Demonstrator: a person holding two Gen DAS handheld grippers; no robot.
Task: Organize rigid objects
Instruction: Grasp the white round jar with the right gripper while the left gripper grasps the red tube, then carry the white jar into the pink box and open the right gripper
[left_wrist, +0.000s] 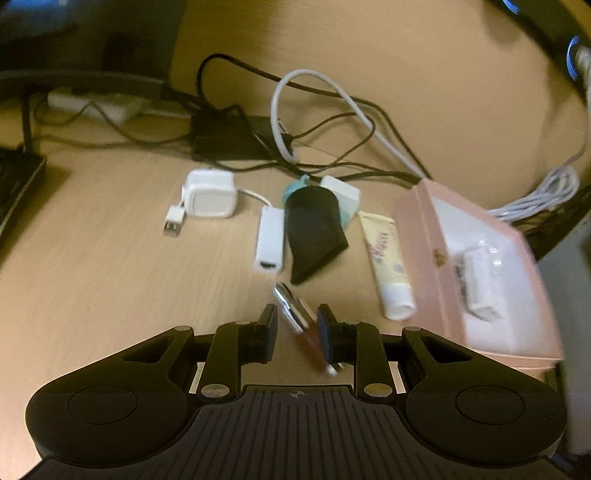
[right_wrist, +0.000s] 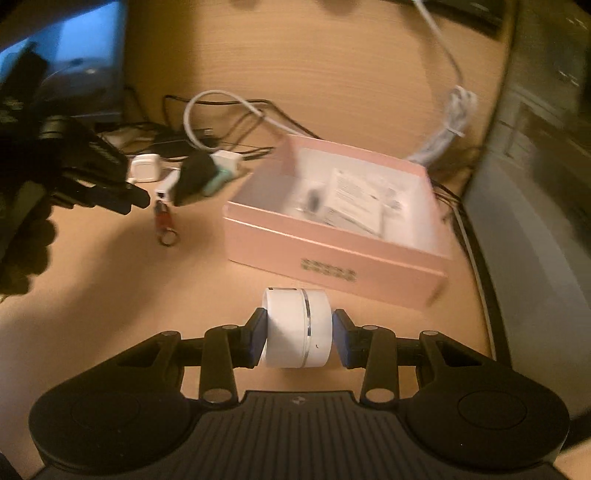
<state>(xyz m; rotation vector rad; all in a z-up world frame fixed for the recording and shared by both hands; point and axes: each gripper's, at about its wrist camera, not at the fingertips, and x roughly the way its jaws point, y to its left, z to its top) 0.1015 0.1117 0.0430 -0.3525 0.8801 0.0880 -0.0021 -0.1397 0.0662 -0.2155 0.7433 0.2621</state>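
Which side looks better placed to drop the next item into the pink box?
Right, probably. The right tongs have a white puck between their pads, directly facing the open pink box. The left tongs are open around a red flash drive lying on the desk, not yet gripped.

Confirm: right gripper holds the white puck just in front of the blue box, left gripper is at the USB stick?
Not quite: the box is pink, not blue, as the right wrist view shows. The rest stands: the right gripper holds the white puck just in front of it, and the left gripper is at the USB stick.
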